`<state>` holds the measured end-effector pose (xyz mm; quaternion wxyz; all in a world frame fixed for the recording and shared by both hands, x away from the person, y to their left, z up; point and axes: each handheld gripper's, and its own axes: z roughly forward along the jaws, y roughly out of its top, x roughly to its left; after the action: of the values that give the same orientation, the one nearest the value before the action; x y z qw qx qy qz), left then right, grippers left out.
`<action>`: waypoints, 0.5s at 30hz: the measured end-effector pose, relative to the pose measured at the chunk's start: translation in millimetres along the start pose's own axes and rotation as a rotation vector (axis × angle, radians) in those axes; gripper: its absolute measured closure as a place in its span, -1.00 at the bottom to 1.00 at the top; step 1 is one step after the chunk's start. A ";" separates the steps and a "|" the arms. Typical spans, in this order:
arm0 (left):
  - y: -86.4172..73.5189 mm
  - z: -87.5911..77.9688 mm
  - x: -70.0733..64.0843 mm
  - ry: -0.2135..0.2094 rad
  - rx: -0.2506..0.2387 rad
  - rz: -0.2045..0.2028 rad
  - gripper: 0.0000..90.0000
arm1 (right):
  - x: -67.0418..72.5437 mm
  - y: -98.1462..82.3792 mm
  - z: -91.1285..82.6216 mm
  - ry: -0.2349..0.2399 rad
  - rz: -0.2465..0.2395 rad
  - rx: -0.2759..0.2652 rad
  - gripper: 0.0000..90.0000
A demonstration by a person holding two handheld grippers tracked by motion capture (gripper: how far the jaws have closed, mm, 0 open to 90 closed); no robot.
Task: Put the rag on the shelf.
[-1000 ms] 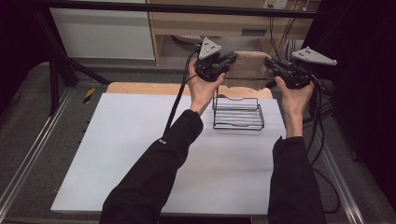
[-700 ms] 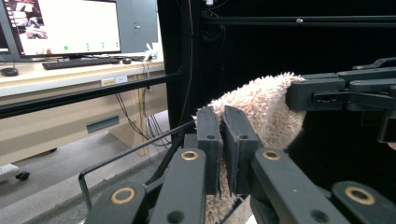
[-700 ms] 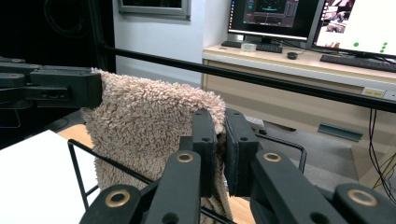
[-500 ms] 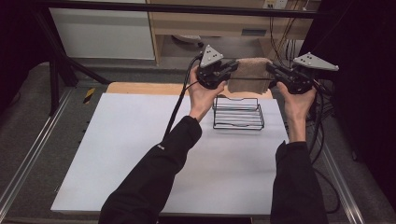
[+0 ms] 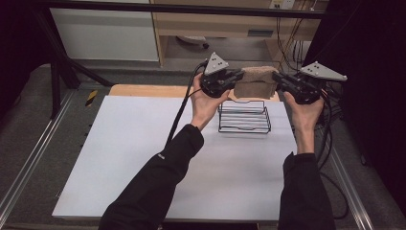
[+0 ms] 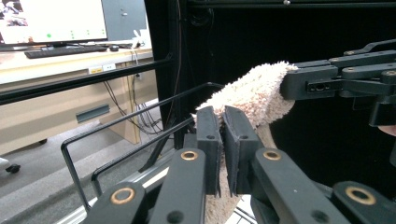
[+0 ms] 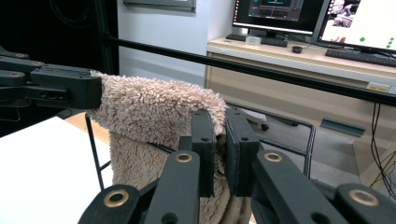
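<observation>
In the high view, 2 black sleeves enter from the bottom edge of the frame and reach up over a white bench (image 5: 143, 158). Each bare hand holds a black gripper near the upper middle of the frame.

The left gripper (image 5: 235, 77) sits just left of centre, with a grey 3-cornered plate on top and a black cable trailing down along the forearm. The right gripper (image 5: 278, 79) sits right of centre, also topped by a grey plate. Between them hangs a beige fluffy towel (image 5: 256, 82), stretched from one gripper to the other and held up in the air.

In the left gripper view, the 2 fingers (image 6: 208, 140) stand nearly together at the lower middle of the frame, clamped on one edge of the towel (image 6: 252, 95), which runs up to the other gripper at the upper right. In the right gripper view, the fingers (image 7: 202, 140) are likewise clamped on the towel (image 7: 149, 112), which stretches toward the other gripper at the upper left.

Just below the towel in the high view, a black wire rack (image 5: 244, 117) stands on the bench, at the centre right of the frame. The towel hangs above the rack's far side; whether it touches the wire cannot be told.

Beyond the bench's far edge lies a strip of pale wood (image 5: 143, 90), then grey floor and a light wooden cabinet (image 5: 215, 24) along the top of the frame.
</observation>
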<state>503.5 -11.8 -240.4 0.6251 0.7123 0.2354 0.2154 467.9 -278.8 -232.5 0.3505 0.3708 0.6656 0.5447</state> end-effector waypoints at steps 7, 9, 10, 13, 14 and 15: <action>-4.4 -0.8 -3.2 -0.015 0.025 -0.007 0.87 | 1.4 -8.1 -4.2 0.011 -0.005 0.010 0.86; -6.2 -1.5 -3.2 -0.020 0.031 -0.011 0.86 | 1.8 -10.8 -4.7 0.017 -0.002 0.013 0.86; -7.3 -1.8 -3.0 -0.022 0.034 -0.010 0.86 | 1.6 -12.0 -4.8 0.019 -0.003 0.011 0.86; -9.9 -2.3 -2.9 -0.026 0.045 -0.014 0.84 | 1.6 -15.3 -4.7 0.025 -0.001 0.008 0.85; -10.3 -2.6 -2.6 -0.027 0.049 -0.015 0.83 | 1.7 -16.3 -4.8 0.027 -0.002 0.008 0.85; -10.6 -2.7 -2.5 -0.029 0.054 -0.019 0.82 | 1.9 -17.2 -5.0 0.029 0.000 0.007 0.85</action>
<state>499.2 -10.0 -250.6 0.6111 0.7296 0.2389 0.1925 460.8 -281.7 -248.7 0.3393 0.3640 0.6726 0.5477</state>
